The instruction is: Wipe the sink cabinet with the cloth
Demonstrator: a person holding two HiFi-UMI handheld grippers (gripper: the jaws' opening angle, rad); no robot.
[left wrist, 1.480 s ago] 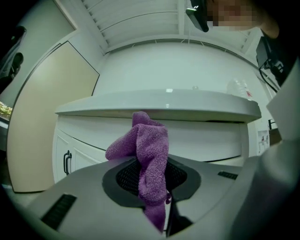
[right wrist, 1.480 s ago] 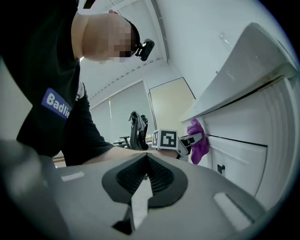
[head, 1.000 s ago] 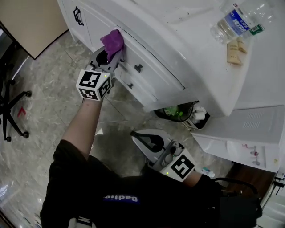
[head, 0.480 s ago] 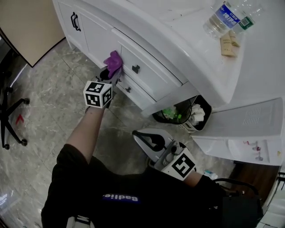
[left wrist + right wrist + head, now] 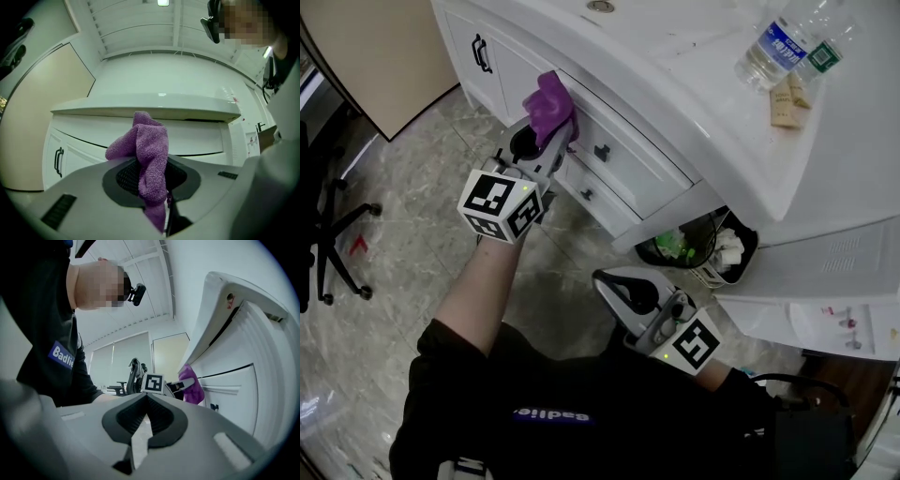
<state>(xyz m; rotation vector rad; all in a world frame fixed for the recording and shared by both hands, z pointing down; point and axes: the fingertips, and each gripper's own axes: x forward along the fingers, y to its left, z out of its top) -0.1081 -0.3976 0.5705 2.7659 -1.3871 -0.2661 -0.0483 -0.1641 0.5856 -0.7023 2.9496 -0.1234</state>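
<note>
The left gripper [image 5: 540,139] is raised to the front of the white sink cabinet [image 5: 642,178]. Its jaws are clamped on a purple terry cloth [image 5: 551,101]. In the left gripper view the bunched cloth [image 5: 151,154] fills the gap between the jaws and sticks out past their tips. The free end seems to lie against the top drawer front, just under the overhanging edge of the white counter [image 5: 703,89] and to the left of the small black drawer handle [image 5: 602,152].

The right gripper [image 5: 619,289] hangs low over the grey marbled floor [image 5: 403,216], well apart from the cabinet. Its jaws are closed together with nothing between them.

On the counter a clear plastic water bottle with a blue label [image 5: 778,47] lies on its side. A dark waste bin holding rubbish [image 5: 698,246] stands on the floor beside the cabinet.
</note>
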